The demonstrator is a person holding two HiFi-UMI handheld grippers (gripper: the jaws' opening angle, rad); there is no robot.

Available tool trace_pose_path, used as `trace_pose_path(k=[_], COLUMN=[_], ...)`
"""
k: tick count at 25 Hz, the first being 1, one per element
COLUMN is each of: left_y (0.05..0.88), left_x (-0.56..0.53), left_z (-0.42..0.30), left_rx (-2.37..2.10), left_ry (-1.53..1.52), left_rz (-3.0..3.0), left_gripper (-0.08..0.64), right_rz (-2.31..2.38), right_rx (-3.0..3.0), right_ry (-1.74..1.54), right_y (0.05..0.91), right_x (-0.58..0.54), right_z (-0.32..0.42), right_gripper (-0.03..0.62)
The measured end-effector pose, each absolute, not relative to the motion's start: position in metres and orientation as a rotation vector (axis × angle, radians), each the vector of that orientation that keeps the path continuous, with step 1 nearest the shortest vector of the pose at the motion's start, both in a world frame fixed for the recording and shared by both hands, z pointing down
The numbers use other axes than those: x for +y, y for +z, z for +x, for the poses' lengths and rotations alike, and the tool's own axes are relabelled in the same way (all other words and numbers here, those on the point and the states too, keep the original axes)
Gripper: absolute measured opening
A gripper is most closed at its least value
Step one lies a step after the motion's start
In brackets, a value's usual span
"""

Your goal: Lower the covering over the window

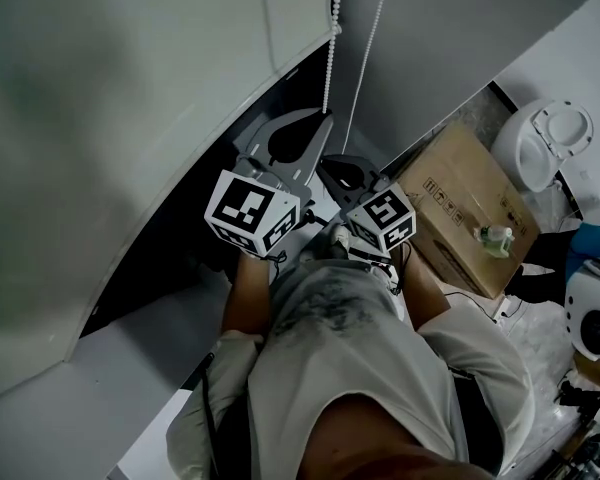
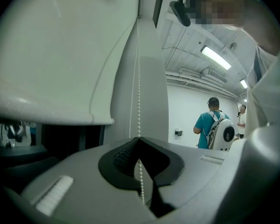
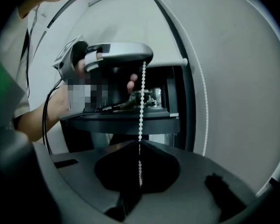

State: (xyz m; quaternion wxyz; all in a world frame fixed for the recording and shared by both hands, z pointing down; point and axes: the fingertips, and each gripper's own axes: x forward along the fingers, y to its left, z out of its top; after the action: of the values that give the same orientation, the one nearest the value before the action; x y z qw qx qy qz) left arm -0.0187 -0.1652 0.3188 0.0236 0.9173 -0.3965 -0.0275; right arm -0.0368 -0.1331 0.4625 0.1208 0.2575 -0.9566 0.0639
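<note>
Gripping the bead chain (image 2: 139,78) beside the pale blind (image 1: 130,118).
Clamped on one strand with left gripper (image 2: 140,141) above, right gripper (image 3: 140,143) just below, both clenched on the beads.

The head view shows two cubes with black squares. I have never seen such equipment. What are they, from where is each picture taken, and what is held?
A person holds a hand-held gripper in each hand; the cubes are parts of them. The head view comes from a camera on the person's head, looking down. The other two cameras ride on the left hand-held gripper and the right hand-held gripper. Both are shut on the bead chain of the white blind. A cardboard box lies on the floor.
</note>
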Motion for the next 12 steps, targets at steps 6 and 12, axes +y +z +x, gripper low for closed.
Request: trace_pose_path(k=[6, 12], left_y=[0.351, 0.366], left_x=[-0.164, -0.158], left_z=[-0.02, -0.021], left_rx=[-1.229, -1.225], left_ry=[-0.041, -0.033], left_rz=[2.766, 2.73], left_gripper=[0.009, 0.009], right_rz=[0.729, 0.731], right_rx=[-2.746, -2.732], right_ry=[0.25, 0.325], right_y=[0.492, 0.507], right_x=[-0.125, -0.117], right_z=[-0.036, -0.031], right_gripper=[0.018, 0.018])
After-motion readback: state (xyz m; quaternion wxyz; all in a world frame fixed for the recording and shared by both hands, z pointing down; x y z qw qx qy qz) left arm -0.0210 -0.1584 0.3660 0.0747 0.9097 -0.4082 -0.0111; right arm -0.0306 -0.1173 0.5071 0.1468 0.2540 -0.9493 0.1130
